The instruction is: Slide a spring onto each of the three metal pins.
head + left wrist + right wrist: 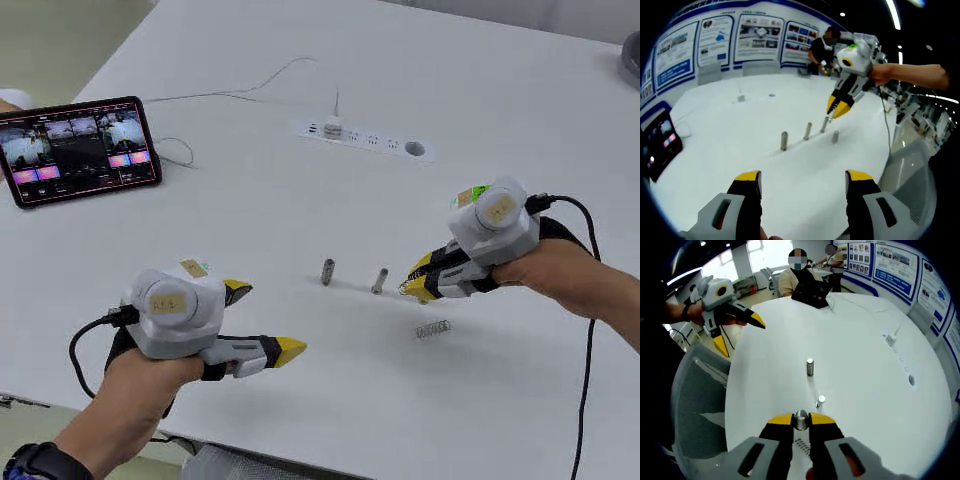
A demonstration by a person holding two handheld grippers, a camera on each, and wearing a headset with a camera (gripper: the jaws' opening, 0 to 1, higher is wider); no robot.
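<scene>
Jaws: R gripper [408, 288] clamps pin [801, 420]; L gripper [268, 318] wide, nothing held; table [300, 180] roomy.

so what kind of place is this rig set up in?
Looks like a lab or demo hall, probably: blue-framed poster boards line the wall, a large white table carries a white power strip and a black tablet showing camera feeds, and other people are at its far side.

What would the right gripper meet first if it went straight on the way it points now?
Probably the bare pin just ahead of the right gripper, which is shut on a spring. The pin sits slightly off the centre line, so a narrow miss is possible; behind it stands a second pin.
</scene>
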